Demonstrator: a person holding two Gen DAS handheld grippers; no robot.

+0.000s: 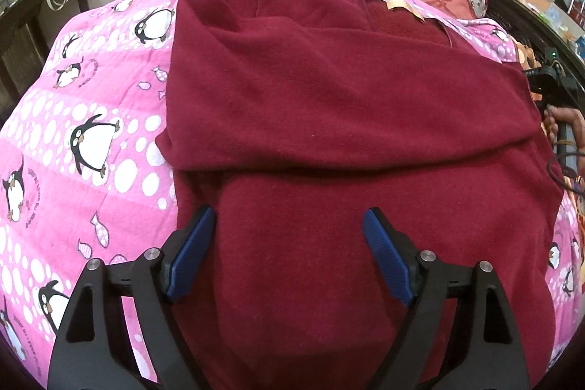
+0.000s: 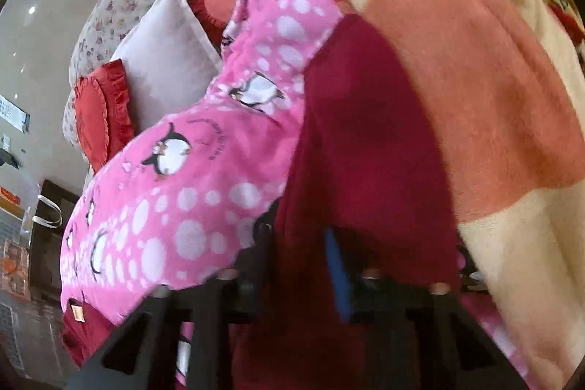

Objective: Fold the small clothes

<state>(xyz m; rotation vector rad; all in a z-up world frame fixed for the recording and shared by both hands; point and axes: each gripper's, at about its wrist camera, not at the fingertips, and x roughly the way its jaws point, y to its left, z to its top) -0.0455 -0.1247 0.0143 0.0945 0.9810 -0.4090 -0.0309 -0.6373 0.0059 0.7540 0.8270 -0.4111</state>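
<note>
In the left wrist view, my left gripper (image 1: 289,233) hung with its blue pads wide apart and nothing between them, directly over the near part of the maroon garment (image 1: 347,105). The garment lay on the pink penguin quilt (image 1: 91,141), its long axis running from six o'clock up toward twelve, with one flap already laid across the middle.

In the right wrist view, blurred, my right gripper (image 2: 338,276) had its jaws together on a fold of that same garment (image 2: 358,134), which rose toward twelve o'clock against an orange blanket (image 2: 475,79). I judged the right hand to be carrying the fold and the left free to pin.
</note>
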